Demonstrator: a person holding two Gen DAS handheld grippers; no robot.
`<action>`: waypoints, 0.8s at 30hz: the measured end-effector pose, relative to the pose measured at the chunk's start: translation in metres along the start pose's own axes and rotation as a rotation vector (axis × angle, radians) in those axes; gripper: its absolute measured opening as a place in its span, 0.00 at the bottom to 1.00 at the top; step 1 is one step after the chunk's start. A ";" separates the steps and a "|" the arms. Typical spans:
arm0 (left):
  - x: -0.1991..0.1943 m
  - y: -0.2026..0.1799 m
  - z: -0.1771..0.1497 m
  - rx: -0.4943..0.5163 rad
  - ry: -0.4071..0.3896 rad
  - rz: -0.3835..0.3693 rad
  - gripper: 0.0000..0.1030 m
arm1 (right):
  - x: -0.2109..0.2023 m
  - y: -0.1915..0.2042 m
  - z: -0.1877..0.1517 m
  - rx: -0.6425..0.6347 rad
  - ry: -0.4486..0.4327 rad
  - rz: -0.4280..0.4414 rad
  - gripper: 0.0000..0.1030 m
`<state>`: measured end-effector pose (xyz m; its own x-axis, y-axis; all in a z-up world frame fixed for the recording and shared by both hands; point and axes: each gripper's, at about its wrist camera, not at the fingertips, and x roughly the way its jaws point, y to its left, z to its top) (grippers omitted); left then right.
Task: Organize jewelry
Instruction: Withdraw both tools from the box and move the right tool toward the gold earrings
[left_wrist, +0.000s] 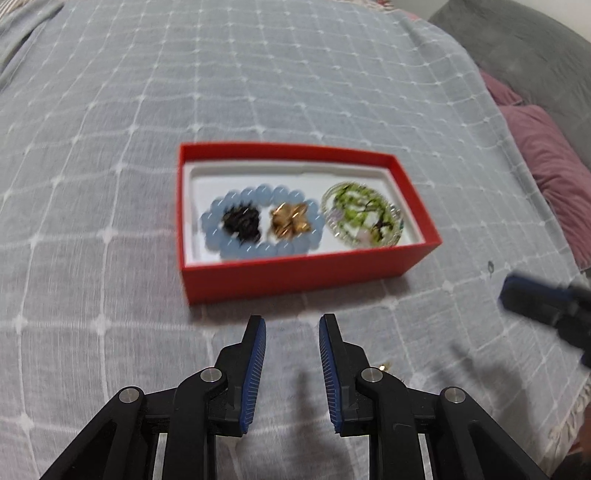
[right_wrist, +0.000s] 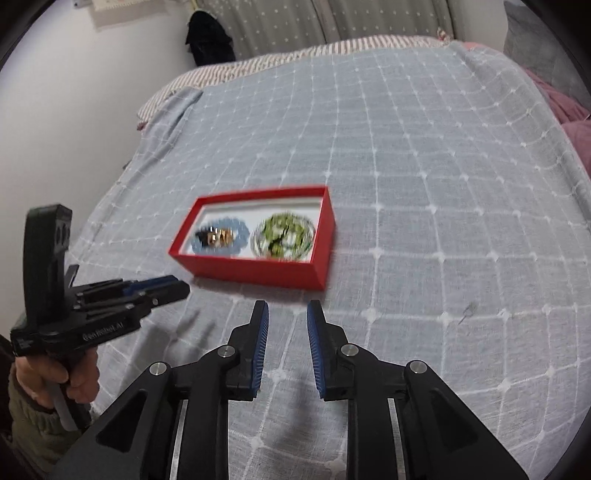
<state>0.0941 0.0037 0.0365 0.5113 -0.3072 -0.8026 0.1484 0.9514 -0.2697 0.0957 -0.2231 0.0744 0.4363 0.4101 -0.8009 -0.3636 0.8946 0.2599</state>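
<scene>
A red box (left_wrist: 288, 275) with a white lining sits on the grey checked bedspread (left_wrist: 110, 147). Inside lie a pale blue bead bracelet (left_wrist: 236, 251), a black piece (left_wrist: 242, 221) and a gold piece (left_wrist: 290, 221) within its ring, and a green-and-clear bracelet (left_wrist: 362, 218) at the right. My left gripper (left_wrist: 291, 325) is open and empty, just short of the box's near wall. My right gripper (right_wrist: 287, 308) is open and empty, also near the box (right_wrist: 258, 273). The left gripper also shows in the right wrist view (right_wrist: 173, 288). A small gold item (left_wrist: 384, 366) peeks out beside my left gripper's right finger.
A small pin-like object (right_wrist: 467, 312) lies on the bedspread right of the box. Purple pillows (left_wrist: 546, 162) and a grey cushion (left_wrist: 524, 48) line the right side. A white wall (right_wrist: 74, 92) and a dark garment (right_wrist: 208, 33) stand beyond the bed.
</scene>
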 end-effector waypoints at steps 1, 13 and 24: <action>-0.001 0.002 -0.002 -0.012 0.001 0.003 0.24 | 0.004 0.007 -0.004 -0.024 0.016 0.008 0.22; 0.009 0.009 -0.009 -0.027 0.025 0.041 0.25 | 0.038 0.045 -0.037 -0.216 0.136 -0.026 0.22; 0.009 0.007 -0.009 -0.016 0.025 0.043 0.25 | 0.044 0.043 -0.043 -0.229 0.177 -0.067 0.01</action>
<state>0.0925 0.0076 0.0224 0.4959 -0.2670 -0.8263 0.1130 0.9633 -0.2434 0.0638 -0.1740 0.0270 0.3226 0.2964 -0.8989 -0.5237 0.8470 0.0914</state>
